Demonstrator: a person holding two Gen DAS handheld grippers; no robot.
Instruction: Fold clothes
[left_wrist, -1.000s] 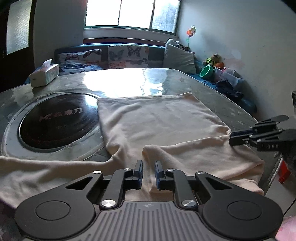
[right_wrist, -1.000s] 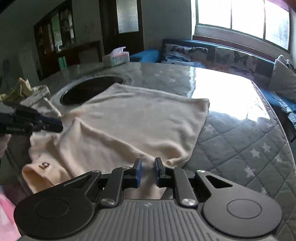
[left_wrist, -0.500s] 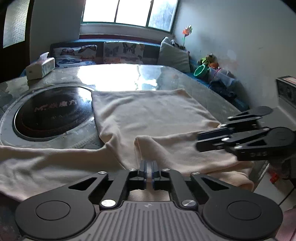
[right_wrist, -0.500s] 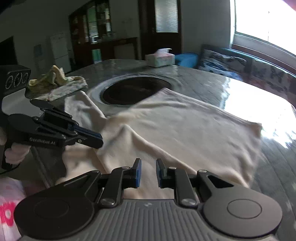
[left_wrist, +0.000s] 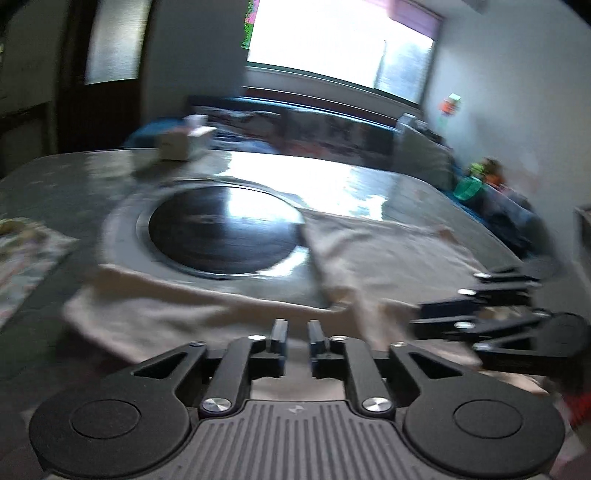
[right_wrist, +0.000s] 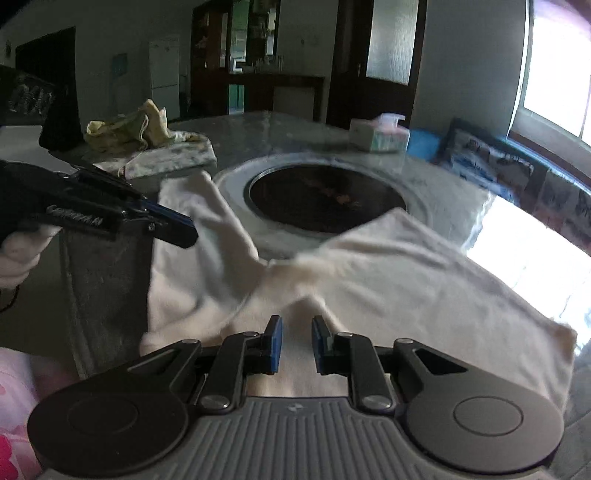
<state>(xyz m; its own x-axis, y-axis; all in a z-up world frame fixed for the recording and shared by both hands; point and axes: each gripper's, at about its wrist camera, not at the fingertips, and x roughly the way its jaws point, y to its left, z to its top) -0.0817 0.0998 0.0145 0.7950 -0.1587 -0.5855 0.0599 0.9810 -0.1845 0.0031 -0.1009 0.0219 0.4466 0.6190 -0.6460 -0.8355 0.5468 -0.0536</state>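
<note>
A cream long-sleeved garment (right_wrist: 388, 280) lies spread on the table, one sleeve (left_wrist: 155, 310) stretched along the near edge to the left. My left gripper (left_wrist: 296, 341) hovers open just above the cloth near the sleeve's base, holding nothing. It also shows in the right wrist view (right_wrist: 173, 229) at the left, above the sleeve. My right gripper (right_wrist: 296, 341) is open and empty over the garment's near part. In the left wrist view it (left_wrist: 424, 314) sits at the right, over the folded sleeve. The left view is motion-blurred.
A round black cooktop (left_wrist: 221, 232) is set in the table (right_wrist: 554, 236) behind the garment. A tissue box (right_wrist: 380, 134) stands at the far edge. A pile of yellowish clothes (right_wrist: 136, 129) lies at the left. A sofa with cushions (left_wrist: 332, 129) runs under the window.
My left gripper has opened and swung left toward the stretched sleeve. My right gripper has shifted left over the garment's middle and stays open.
</note>
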